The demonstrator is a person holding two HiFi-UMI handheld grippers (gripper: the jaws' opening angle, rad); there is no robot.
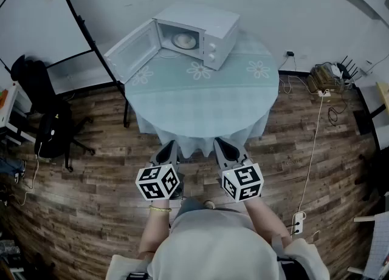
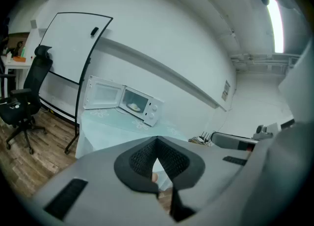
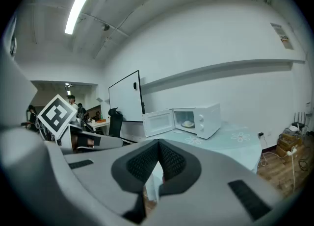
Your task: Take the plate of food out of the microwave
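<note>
A white microwave (image 1: 200,30) stands at the far side of a round table (image 1: 200,99) with a pale flowered cloth. Its door (image 1: 134,51) hangs open to the left. Inside sits the plate of food (image 1: 184,40), a pale mound on a white plate, also seen in the left gripper view as the plate (image 2: 133,106) and in the right gripper view as the plate (image 3: 187,123). My left gripper (image 1: 169,148) and right gripper (image 1: 223,146) are side by side before the table's near edge, far from the microwave. Both are shut with nothing in them.
A black office chair (image 1: 51,127) and a whiteboard on a stand (image 1: 36,23) are to the left of the table. Cables, a power strip (image 1: 298,221) and boxes (image 1: 328,78) lie on the wooden floor at the right. People stand far off in the right gripper view.
</note>
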